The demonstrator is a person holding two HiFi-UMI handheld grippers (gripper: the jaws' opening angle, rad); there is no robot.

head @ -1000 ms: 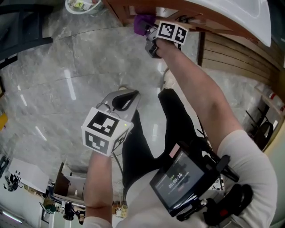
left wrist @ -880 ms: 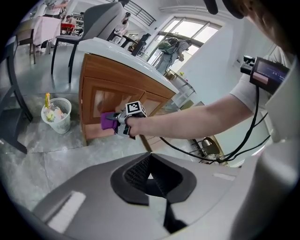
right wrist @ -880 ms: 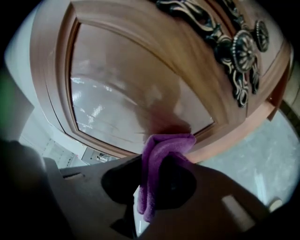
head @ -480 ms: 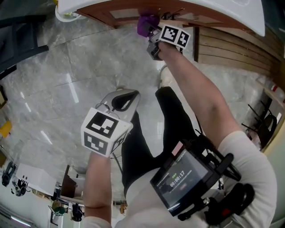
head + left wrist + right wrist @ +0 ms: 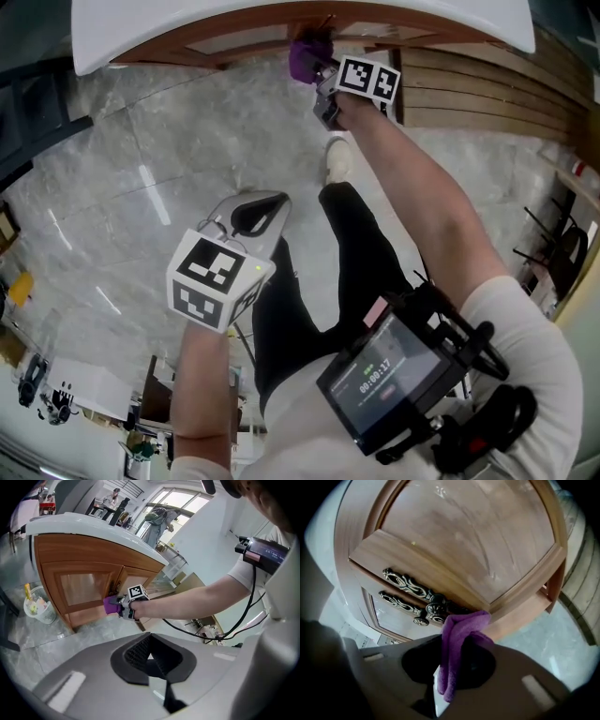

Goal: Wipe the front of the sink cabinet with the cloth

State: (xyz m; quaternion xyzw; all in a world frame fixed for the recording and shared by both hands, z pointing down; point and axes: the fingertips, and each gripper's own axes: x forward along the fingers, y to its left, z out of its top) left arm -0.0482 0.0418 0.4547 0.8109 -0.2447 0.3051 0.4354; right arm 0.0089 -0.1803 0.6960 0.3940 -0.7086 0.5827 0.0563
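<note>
A purple cloth [image 5: 304, 53] is bunched in my right gripper [image 5: 315, 69], which is shut on it. The cloth [image 5: 460, 634] presses on the lower frame of a brown wooden cabinet door [image 5: 459, 541], just right of two ornate dark metal handles [image 5: 417, 592]. My right gripper [image 5: 449, 667] points straight at the cabinet front [image 5: 246, 36]. My left gripper [image 5: 257, 212] hangs back over the floor, away from the cabinet, its jaws shut with nothing between them. In the left gripper view, that gripper [image 5: 152, 657] looks toward the cloth [image 5: 111, 605] and the cabinet [image 5: 79, 571].
A white countertop [image 5: 281, 17] overhangs the cabinet. A slatted wooden wall [image 5: 487, 94] runs to the right. A white wastebasket [image 5: 38, 609] stands on the marble floor left of the cabinet. The person's leg and shoe [image 5: 336, 157] are below the right arm.
The head view has tipped, so more of the white countertop shows. The right gripper stays at the cabinet front with the cloth. The left gripper has barely moved.
</note>
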